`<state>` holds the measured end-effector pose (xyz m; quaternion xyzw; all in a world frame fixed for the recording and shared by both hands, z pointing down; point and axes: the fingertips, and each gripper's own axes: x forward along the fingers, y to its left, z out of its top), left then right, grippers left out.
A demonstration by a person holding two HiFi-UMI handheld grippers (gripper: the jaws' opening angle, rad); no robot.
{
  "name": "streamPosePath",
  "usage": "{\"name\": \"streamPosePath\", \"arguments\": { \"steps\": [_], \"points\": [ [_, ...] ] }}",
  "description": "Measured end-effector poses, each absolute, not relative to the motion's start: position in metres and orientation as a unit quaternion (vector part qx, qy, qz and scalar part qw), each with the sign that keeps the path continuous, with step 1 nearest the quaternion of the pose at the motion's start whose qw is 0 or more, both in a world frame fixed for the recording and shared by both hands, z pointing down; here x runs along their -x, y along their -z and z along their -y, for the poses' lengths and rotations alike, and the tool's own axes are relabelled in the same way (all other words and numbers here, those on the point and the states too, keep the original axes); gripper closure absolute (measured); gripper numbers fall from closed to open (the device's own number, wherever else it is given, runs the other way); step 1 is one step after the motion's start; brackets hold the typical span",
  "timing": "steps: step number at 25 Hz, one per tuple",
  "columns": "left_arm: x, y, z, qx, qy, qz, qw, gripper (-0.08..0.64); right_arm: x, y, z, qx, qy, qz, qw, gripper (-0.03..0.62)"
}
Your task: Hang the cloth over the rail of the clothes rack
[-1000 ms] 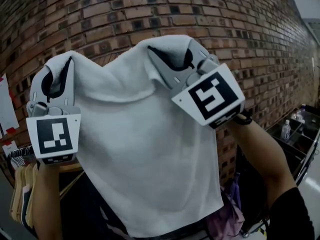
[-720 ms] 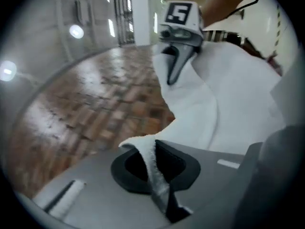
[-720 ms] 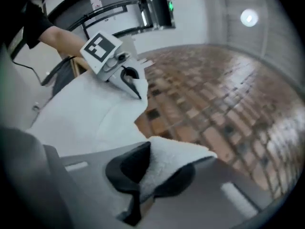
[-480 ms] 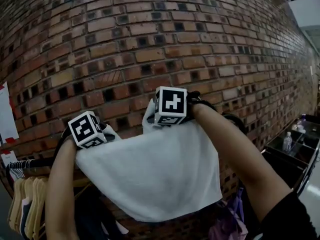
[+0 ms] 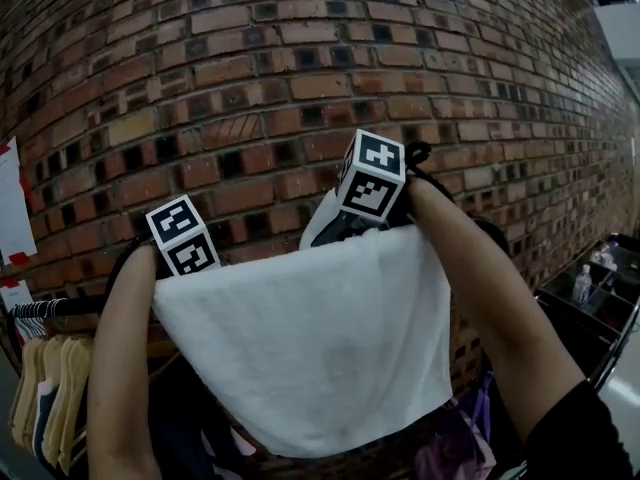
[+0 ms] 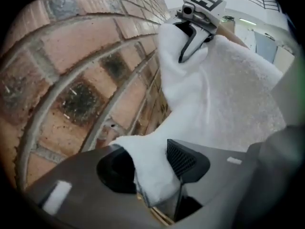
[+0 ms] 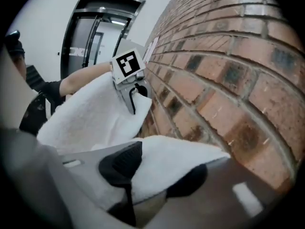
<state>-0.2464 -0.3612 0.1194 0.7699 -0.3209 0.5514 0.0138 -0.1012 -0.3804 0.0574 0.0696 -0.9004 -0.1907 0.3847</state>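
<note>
Honestly, this soft, floppy cloth (image 5: 310,348) handles best by its top corners, which now sit loose inside the opening left claw (image 6: 150,171) and right claw (image 7: 152,175).

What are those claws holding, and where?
The white cloth, top corners between the jaws of left gripper and right gripper; both are opening, letting go.

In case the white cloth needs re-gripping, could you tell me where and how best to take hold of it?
Take the white cloth by its two top corners, coming from above on the person's side. It hangs as a flat sheet, its top edge spread between the left claw and right claw, whose jaws are opening with the corners between them.
</note>
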Motion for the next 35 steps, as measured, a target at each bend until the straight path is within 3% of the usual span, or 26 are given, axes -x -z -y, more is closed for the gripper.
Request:
{"name": "streamPosePath", "arguments": {
  "steps": [6,12,15,20,23,25,32,35],
  "points": [
    [0.244,-0.111,0.365,-0.775,-0.538,0.33,-0.008,0.317,0.097,-0.057,0.383,-0.063,0.189,0.896,0.397,0.428],
    [0.24,-0.11,0.364,-0.777,-0.536,0.33,-0.013,0.296,0.089,-0.06,0.384,-0.083,0.217,0.861,0.452,0.354],
    [0.241,-0.112,0.362,-0.773,-0.539,0.335,-0.002,0.296,0.088,-0.057,0.387,-0.097,0.22,0.856,0.457,0.354],
    [0.245,-0.115,0.361,-0.766,-0.547,0.339,-0.001,0.296,0.089,-0.042,0.377,-0.085,0.185,0.89,0.408,0.356],
    [0.246,-0.115,0.361,-0.764,-0.549,0.339,0.0,0.296,0.073,-0.049,0.39,-0.121,0.188,0.864,0.45,0.357],
    [0.246,-0.113,0.363,-0.765,-0.547,0.34,-0.009,0.296,0.062,-0.062,0.399,-0.134,0.205,0.832,0.497,0.357],
    [0.238,-0.093,0.37,-0.776,-0.52,0.348,-0.075,0.296,0.076,-0.055,0.394,-0.117,0.23,0.858,0.444,0.356],
    [0.239,-0.087,0.372,-0.769,-0.522,0.356,-0.095,0.296,0.068,-0.053,0.398,-0.136,0.247,0.841,0.462,0.356]
  ]
}}
